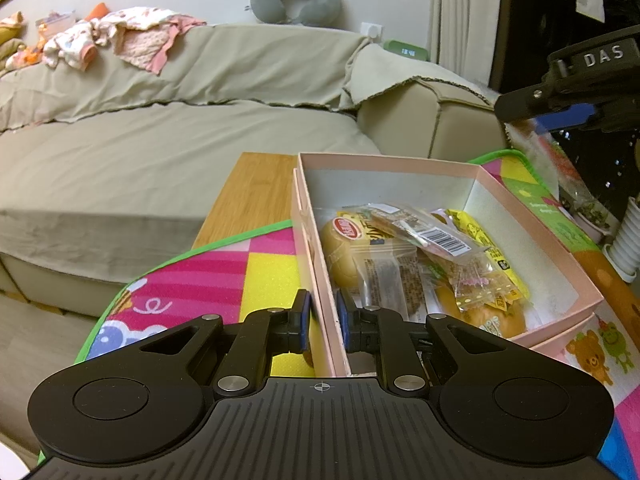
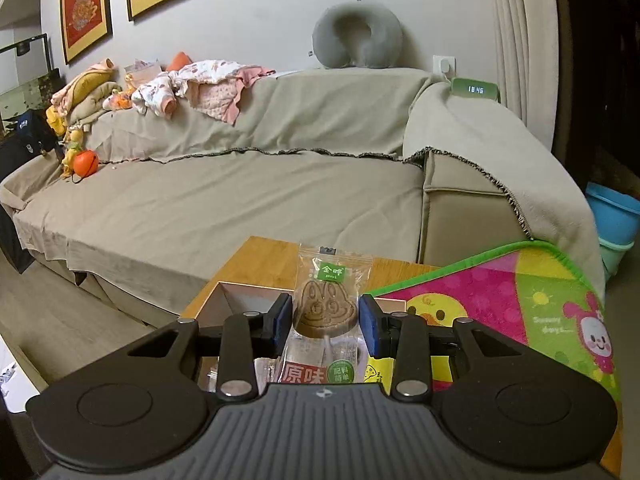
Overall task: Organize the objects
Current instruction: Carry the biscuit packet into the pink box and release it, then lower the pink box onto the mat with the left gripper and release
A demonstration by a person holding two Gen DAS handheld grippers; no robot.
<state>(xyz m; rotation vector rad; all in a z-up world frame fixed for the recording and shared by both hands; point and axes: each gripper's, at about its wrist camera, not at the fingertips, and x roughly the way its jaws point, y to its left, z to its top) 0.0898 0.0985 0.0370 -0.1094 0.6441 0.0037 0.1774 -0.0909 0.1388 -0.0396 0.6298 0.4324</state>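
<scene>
A pink cardboard box [image 1: 532, 240] stands on a colourful play mat [image 1: 224, 276] and holds several wrapped snacks [image 1: 424, 256]. My left gripper [image 1: 323, 322] is shut on the box's near left wall [image 1: 325, 312], one pad outside and one inside. My right gripper [image 2: 325, 322] hovers above the box [image 2: 218, 300] with its jaws apart; a clear packet with a brown rabbit-face cookie [image 2: 325, 308] stands between the pads, and I cannot tell whether they touch it. The right gripper also shows in the left wrist view [image 1: 568, 84] at upper right.
The mat [image 2: 500, 300] lies on a wooden table [image 1: 252, 196] in front of a beige covered sofa [image 1: 160, 152]. Clothes [image 1: 120, 36] and a grey neck pillow [image 2: 356, 36] lie on the sofa back. A blue bucket [image 2: 614, 216] stands at the right.
</scene>
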